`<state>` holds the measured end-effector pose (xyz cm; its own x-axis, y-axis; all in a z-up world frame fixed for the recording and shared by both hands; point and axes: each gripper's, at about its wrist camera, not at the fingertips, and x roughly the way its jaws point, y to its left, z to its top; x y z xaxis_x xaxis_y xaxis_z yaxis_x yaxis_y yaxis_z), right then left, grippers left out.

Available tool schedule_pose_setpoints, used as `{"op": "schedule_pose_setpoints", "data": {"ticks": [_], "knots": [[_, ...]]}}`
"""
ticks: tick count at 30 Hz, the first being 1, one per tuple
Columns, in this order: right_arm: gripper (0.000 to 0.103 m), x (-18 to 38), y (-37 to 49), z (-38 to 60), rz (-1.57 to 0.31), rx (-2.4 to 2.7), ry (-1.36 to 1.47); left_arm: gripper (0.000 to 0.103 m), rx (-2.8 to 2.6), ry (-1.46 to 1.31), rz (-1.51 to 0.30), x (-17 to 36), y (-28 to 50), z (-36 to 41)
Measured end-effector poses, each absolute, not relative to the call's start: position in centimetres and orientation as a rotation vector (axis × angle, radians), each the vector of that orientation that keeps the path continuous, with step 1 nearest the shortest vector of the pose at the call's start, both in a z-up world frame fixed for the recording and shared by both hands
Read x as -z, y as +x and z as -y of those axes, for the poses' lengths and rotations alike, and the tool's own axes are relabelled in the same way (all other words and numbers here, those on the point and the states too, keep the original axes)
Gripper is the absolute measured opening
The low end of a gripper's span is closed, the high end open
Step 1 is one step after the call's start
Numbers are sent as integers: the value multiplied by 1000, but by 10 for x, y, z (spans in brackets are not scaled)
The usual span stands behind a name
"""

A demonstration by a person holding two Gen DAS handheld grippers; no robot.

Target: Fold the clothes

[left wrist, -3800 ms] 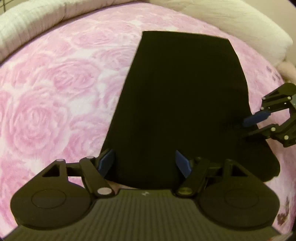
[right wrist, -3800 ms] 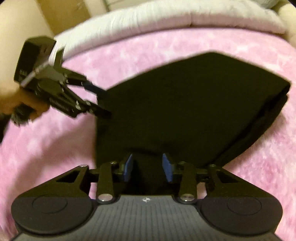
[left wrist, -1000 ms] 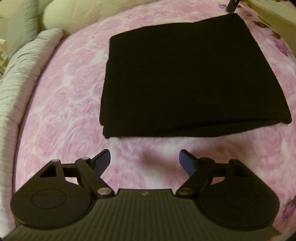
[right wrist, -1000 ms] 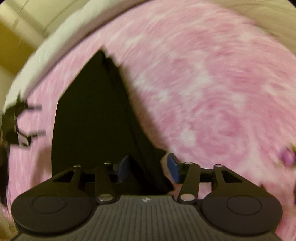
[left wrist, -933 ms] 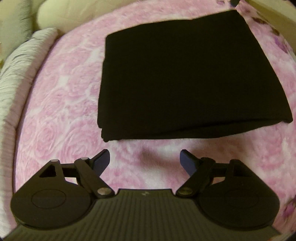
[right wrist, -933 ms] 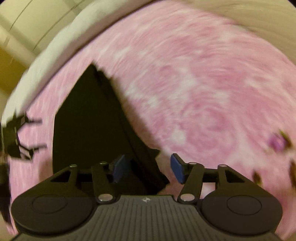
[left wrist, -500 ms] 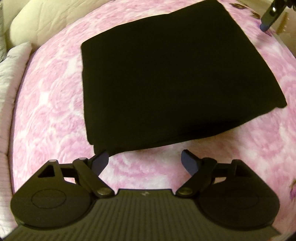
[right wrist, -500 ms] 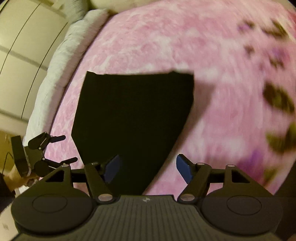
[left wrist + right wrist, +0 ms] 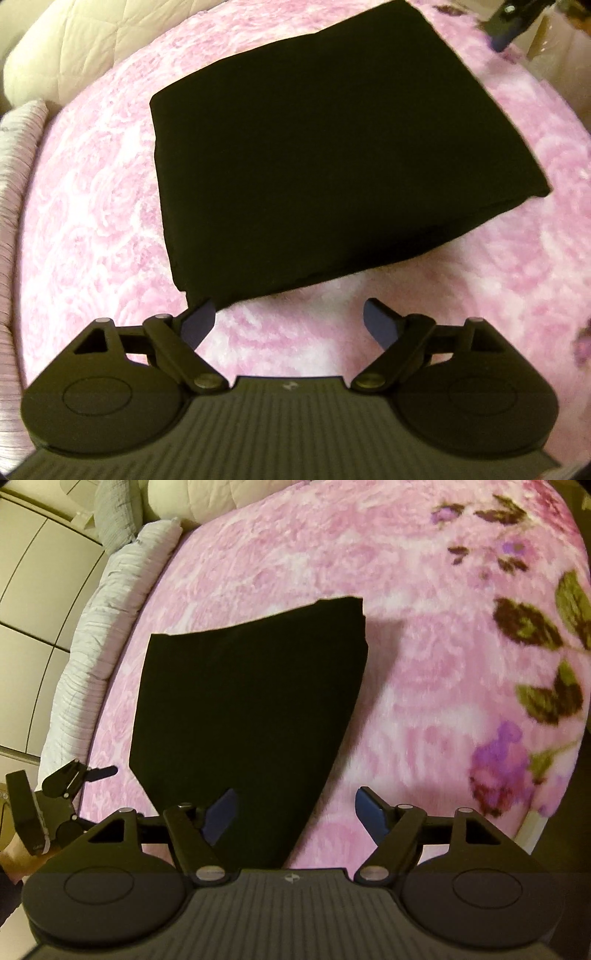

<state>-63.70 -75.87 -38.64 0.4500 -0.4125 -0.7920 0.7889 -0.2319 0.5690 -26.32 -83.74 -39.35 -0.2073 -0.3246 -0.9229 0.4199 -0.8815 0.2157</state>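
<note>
One folded black garment (image 9: 325,155) on pink blanket (image 9: 92,229), right claw (image 9: 293,812) opening, empty

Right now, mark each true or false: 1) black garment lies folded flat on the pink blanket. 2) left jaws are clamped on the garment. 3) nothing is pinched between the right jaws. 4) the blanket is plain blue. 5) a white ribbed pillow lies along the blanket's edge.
1) True: the black garment lies folded on the pink blanket.
2) False: the left gripper is open, short of the garment's edge.
3) True: the right gripper is opening, pads clear of the cloth.
4) False: it is pink with roses.
5) True: the white ribbed pillow lies there.
</note>
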Motion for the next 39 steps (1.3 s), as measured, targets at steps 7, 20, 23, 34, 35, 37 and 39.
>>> {"op": "schedule_pose_setpoints", "data": {"ticks": [7,20,23,34,35,37,39], "knots": [[77,403,-652,788,-297,1205,1363,86,2132,1355,-374,349,-226,881],[78,460,-658,823,-97,1174,1374,93,2167,1177,-771,411,-271,1026],[77,466,-660,824,-72,1150,1354,90,2190,1264,-804,434,-290,1042],[48,476,-672,835,-34,1102,1426,88,2161,1419,-905,474,-309,1050],[43,476,-673,837,-40,1101,1431,82,2176,1405,-911,472,-309,1050],[34,475,-672,840,-57,1098,1436,60,2184,1362,-925,463,-303,1046],[25,469,-670,842,-85,1094,1424,46,2182,1313,-904,453,-297,1039]]}}
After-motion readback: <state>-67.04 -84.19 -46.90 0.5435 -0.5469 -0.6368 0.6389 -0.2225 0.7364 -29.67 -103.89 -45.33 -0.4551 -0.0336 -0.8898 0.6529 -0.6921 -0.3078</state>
